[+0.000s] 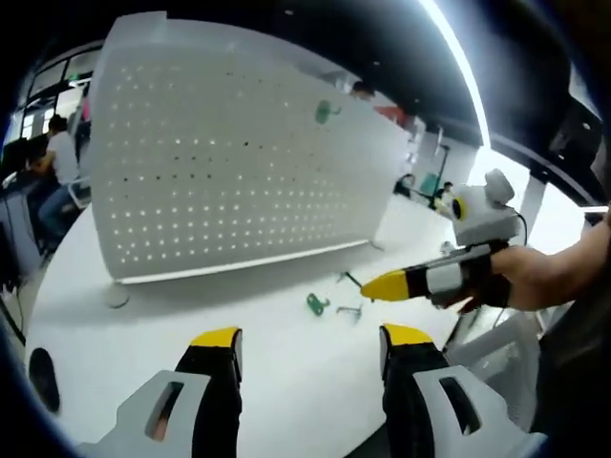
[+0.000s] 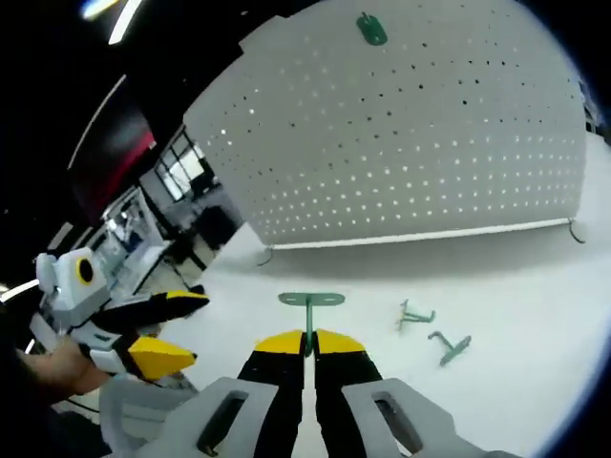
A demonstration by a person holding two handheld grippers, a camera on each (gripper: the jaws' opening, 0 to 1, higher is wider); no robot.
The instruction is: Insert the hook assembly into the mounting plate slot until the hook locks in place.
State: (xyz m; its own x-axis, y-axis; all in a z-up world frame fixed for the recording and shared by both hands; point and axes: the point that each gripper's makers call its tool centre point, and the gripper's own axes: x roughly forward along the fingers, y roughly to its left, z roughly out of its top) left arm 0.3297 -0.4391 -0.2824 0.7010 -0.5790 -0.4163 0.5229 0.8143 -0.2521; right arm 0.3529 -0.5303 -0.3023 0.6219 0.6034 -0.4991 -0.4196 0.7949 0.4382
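A white perforated mounting plate (image 1: 239, 162) stands upright on the white table (image 1: 143, 324). One green hook (image 1: 326, 112) hangs near its top edge. My right gripper (image 2: 307, 345) is shut on a green hook assembly (image 2: 310, 301), held above the table in front of the plate (image 2: 410, 134), well short of it. In the left gripper view, the right gripper (image 1: 370, 286) reaches in from the right with the hook (image 1: 347, 278) at its tip. My left gripper (image 1: 310, 339) is open and holds nothing, low over the table. In the right gripper view, the left gripper (image 2: 189, 328) is at the left.
Two loose green hooks (image 2: 415, 315) (image 2: 451, 345) lie on the table in front of the plate. The plate stands on small wire feet (image 2: 576, 232). A person (image 1: 57, 162) sits at a desk behind, at the left. The table's rounded edge (image 1: 29, 315) runs along the left.
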